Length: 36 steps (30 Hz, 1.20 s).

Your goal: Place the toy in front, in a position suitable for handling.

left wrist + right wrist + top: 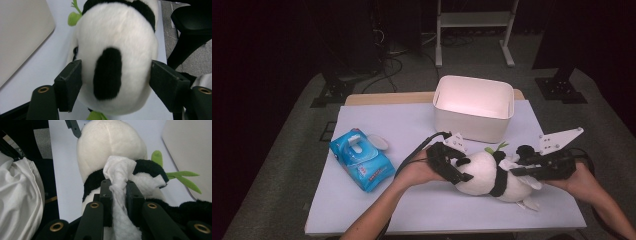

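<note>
A black-and-white panda plush [487, 172] lies on the pale table [412, 210] with a green bamboo sprig at its neck. My left gripper [460, 169] comes at its head from the left. In the left gripper view, my left gripper [116, 75] has a pad against each side of the panda's head [117, 37]. My right gripper [514, 170] reaches in from the right. In the right gripper view, my right gripper [117, 186] is shut on a crumpled white wipe [118, 170], whose end rests on the panda [110, 142] at the black band.
A white bin [472, 125] stands just behind the panda, open at the top. A blue pack of wet wipes [362, 160] with its flap lifted lies at the left of the table. A person's white clothing [17, 195] hangs beside the table edge.
</note>
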Motion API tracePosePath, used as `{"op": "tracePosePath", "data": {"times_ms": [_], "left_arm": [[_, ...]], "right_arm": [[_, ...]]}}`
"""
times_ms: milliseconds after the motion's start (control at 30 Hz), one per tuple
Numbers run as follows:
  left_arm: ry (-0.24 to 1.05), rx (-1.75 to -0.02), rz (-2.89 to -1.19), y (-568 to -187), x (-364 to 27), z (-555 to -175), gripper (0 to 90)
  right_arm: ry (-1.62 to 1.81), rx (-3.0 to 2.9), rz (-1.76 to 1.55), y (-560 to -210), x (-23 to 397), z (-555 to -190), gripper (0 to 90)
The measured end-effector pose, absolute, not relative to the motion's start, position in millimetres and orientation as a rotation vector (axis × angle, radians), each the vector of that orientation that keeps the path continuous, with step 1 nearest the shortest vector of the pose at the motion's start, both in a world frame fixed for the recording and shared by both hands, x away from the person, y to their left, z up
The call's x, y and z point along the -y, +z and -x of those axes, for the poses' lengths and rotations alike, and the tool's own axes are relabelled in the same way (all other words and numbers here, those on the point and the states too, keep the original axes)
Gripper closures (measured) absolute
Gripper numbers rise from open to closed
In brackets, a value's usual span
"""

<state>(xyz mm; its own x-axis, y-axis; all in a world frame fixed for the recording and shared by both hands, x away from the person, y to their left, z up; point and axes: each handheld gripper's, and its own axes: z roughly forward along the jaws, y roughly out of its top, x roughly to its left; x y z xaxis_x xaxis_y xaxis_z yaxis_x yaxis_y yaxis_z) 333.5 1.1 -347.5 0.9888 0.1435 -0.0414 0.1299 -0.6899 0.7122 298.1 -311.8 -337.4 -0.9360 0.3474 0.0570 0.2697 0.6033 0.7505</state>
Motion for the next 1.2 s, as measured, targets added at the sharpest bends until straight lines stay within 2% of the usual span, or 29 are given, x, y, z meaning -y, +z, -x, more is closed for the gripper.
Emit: {"op": "tracePosePath", "data": {"times_ms": [200,300,367,600,700,933,1200], "left_arm": [[-0.01,-0.179,-2.344,-354.4,1.3,-335.0,26.0],[-0.009,-0.175,-2.351,-356.1,2.0,-334.0,36.1],[-0.019,-0.189,-2.327,-353.8,0.6,-334.8,39.7],[0.012,-0.165,-2.311,-343.2,4.3,-333.5,40.4],[0.007,-0.18,-2.302,-344.8,2.0,-334.9,38.9],[-0.007,-0.171,-2.282,-343.9,0.7,-334.2,28.7],[-0.049,-0.174,-2.31,-362.6,7.2,-337.7,25.1]], "right_arm": [[1.304,-2.714,-0.566,-342.5,323.7,-297.0,77.9],[1.308,-2.715,-0.559,-343.3,321.2,-297.8,78.0],[1.297,-2.708,-0.549,-341.6,316.4,-299.7,78.0],[1.277,-2.715,-0.509,-335.2,295.6,-309.3,78.0],[1.251,-2.712,-0.494,-331.2,297.8,-307.6,78.0],[1.263,-2.695,-0.561,-338.1,322.1,-300.7,78.2],[1.334,-2.657,-0.658,-348.8,346.3,-297.5,78.3]]}}
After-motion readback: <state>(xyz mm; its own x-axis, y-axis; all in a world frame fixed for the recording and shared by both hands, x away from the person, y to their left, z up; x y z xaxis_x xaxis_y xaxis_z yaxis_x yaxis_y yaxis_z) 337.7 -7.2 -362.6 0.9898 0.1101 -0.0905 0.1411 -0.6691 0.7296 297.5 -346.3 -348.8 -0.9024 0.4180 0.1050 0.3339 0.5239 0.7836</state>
